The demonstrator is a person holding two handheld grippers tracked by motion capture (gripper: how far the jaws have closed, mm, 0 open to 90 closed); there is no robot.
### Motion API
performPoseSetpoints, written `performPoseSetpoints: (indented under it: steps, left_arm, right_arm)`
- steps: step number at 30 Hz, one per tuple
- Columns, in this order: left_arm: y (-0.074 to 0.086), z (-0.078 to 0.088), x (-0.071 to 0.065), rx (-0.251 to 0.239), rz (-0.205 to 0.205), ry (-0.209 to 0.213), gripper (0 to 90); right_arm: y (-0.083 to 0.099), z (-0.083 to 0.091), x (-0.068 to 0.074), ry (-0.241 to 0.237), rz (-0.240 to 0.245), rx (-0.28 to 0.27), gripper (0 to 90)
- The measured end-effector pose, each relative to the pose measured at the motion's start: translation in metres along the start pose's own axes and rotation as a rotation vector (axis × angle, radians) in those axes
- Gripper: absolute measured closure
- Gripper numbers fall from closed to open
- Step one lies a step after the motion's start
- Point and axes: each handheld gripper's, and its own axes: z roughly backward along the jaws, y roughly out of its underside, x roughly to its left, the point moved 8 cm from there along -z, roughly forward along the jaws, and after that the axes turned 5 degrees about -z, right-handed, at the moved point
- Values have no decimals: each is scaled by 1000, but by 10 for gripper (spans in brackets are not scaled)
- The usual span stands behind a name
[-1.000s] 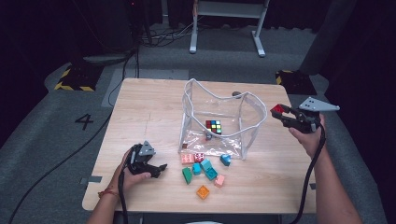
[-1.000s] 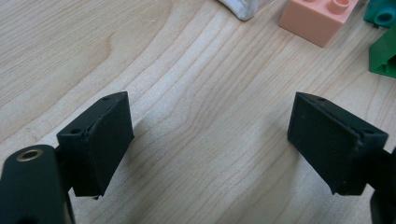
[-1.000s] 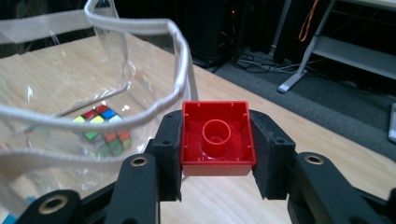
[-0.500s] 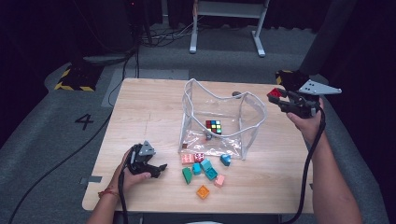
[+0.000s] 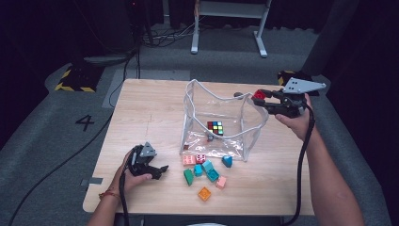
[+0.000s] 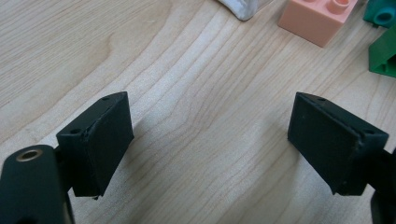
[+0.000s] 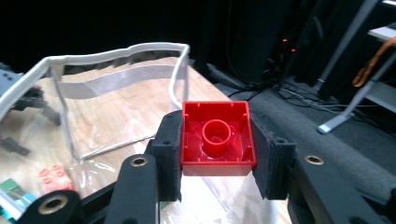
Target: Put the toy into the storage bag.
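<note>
My right gripper [image 5: 259, 96] is shut on a red brick [image 7: 217, 138], which it holds in the air at the right rim of the clear plastic bag [image 5: 221, 123]. The brick's hollow underside faces the camera in the right gripper view, pressed between both pads. A colourful cube [image 5: 215, 127] lies inside the bag. My left gripper [image 5: 160, 170] rests low on the table at the front left, open, with bare wood between its jaws. A pink brick [image 6: 320, 18] and a green brick [image 6: 385, 53] lie just beyond it.
Several loose bricks lie in front of the bag: pink [image 5: 189, 160], green [image 5: 188, 176], teal [image 5: 210, 170], blue [image 5: 227, 161] and orange [image 5: 204, 193]. The wooden table [image 5: 146, 113] has bare room on its left half. A metal stand [image 5: 226, 14] is on the floor behind.
My right gripper has risen and moved left with the red brick, from beside the bag up to its right rim. The left gripper has stayed in place.
</note>
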Motion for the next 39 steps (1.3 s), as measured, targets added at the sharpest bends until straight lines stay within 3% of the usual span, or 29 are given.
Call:
performPoseSetpoints:
  steps: [5,18,25,32,39]
  left_arm:
    - [0,0,0,0,-1,-1,142]
    - [0,0,1,0,-6,-4,141]
    - [0,0,0,-3,-3,4,141]
    - [0,0,1,-3,-8,0,141]
    - [0,0,1,-3,-8,0,141]
  right_arm:
    - [-2,-9,8,-55,33,29,596]
    - [2,-39,25,-135,126,156,596]
    - [10,-58,26,-160,157,280,596]
    - [22,-74,25,-155,200,431,596]
    - [31,-83,26,-144,225,525,596]
